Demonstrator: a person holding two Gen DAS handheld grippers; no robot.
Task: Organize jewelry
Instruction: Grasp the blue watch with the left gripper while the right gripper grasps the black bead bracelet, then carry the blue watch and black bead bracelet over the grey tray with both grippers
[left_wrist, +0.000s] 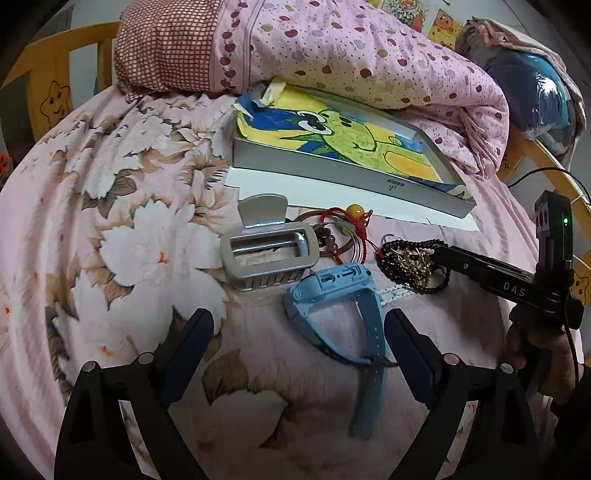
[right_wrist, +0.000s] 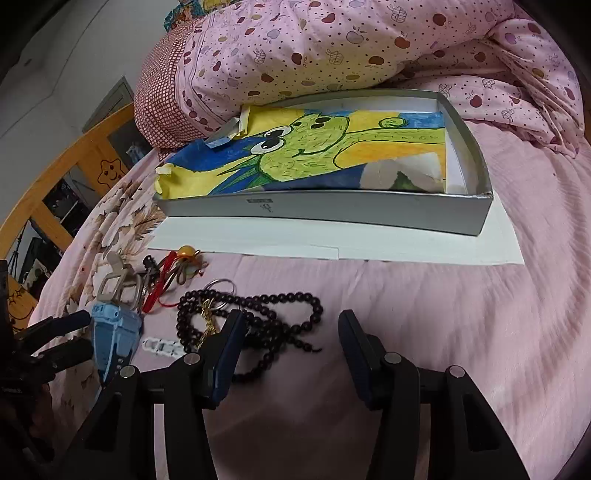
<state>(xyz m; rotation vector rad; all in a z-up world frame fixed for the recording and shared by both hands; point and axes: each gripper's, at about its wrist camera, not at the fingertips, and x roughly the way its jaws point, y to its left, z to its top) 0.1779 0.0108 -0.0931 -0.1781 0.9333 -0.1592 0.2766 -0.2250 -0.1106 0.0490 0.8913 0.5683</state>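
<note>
The dark wooden bead strand (right_wrist: 266, 325) lies looped on the pink bedspread (right_wrist: 424, 314), tangled with a gold chain (right_wrist: 207, 317) and a metal ring (right_wrist: 221, 286). I reckon lifting one would drag the others along. The right gripper (right_wrist: 291, 347) hangs over it with jaws spread, holding nothing. The left gripper (left_wrist: 299, 339) is parted too, framing the pale-blue rubber-strapped watch (left_wrist: 332, 295). The shallow grey cardboard box (right_wrist: 332, 214) sits well behind.

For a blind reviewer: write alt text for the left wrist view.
The open left gripper hovers over a blue watch on a pink floral bedspread. Beyond lie a silver hair claw, dark beads and a grey box.
</note>
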